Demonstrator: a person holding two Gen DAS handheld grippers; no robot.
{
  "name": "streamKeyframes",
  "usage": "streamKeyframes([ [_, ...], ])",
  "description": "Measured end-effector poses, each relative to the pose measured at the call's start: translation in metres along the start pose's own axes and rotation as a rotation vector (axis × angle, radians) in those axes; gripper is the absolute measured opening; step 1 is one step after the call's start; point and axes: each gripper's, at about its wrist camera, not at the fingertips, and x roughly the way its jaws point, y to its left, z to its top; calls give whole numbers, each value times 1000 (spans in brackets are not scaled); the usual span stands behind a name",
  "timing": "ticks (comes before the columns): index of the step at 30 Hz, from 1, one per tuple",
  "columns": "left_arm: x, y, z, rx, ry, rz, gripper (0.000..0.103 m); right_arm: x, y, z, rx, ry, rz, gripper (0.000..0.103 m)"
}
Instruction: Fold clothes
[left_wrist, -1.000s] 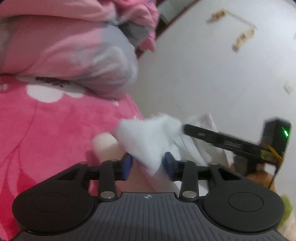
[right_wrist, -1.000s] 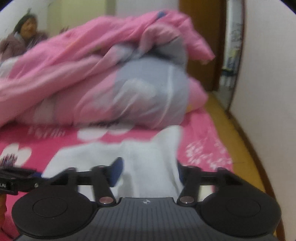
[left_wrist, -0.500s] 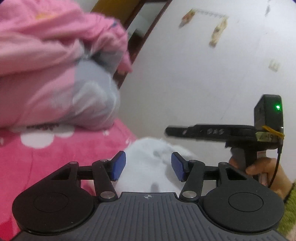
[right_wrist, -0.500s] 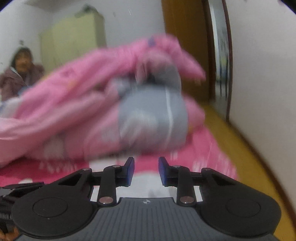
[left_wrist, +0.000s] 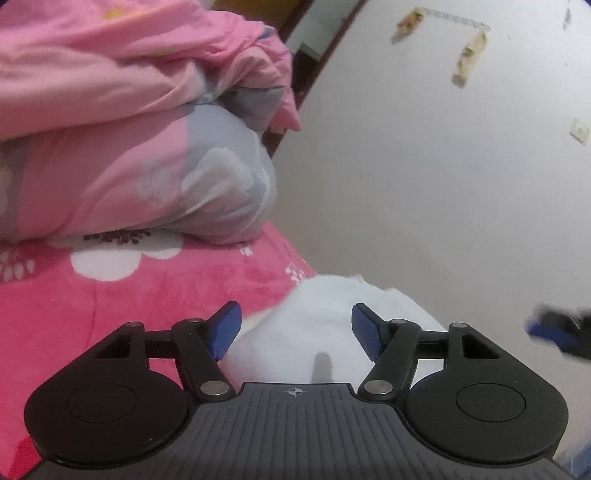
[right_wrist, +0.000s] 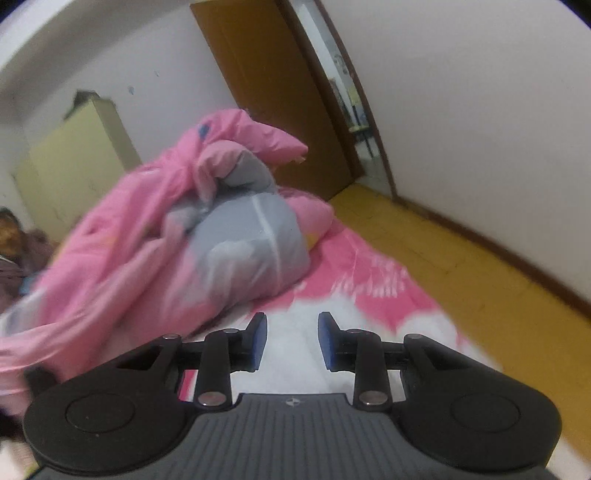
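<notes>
Left wrist: left tool spread wide above white garment; right tool parted, gripping nothing, bed below.

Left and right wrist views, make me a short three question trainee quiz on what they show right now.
1. True or false: the left hand-held gripper is clamped on the white garment.
2. What does the garment lie on?
3. Which is open wider: A left, B right hand-held gripper?

Key:
1. False; its jaws stand open, gripping nothing.
2. The pink bedspread, in front of the heaped quilt.
3. A.
</notes>
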Motion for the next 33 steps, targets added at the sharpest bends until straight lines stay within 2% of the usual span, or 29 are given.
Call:
streamKeyframes([
  [1,-1,-2,1,2,19,-9,67,-20,-8,-17,48,12,20,41],
  [4,-2,-5,1,-29,74,8,67,-55,-33,-73,228,64,107,51],
  [7,5,3,-1,-79,122,42,67,-52,-46,-119,359,109,156,52],
  [11,17,28,-5,-218,208,54,67,-47,-63,-179,532,163,223,57],
  [13,19,40,-6,-289,224,41,66,-34,-68,-189,588,166,253,63],
  [16,22,52,-5,-366,219,20,66,-18,-74,-201,651,167,285,64],
  [18,25,53,-4,-371,211,12,64,-14,-75,-203,662,139,289,65],
  [21,32,51,-5,-356,221,-3,55,-11,-77,-208,686,105,326,65],
  [25,40,51,-10,-373,234,-2,54,-5,-80,-216,720,86,336,64],
  [29,42,51,-11,-380,218,-12,45,1,-79,-220,734,73,351,57],
  [33,40,47,-9,-362,192,-4,32,2,-77,-220,729,53,351,42],
])
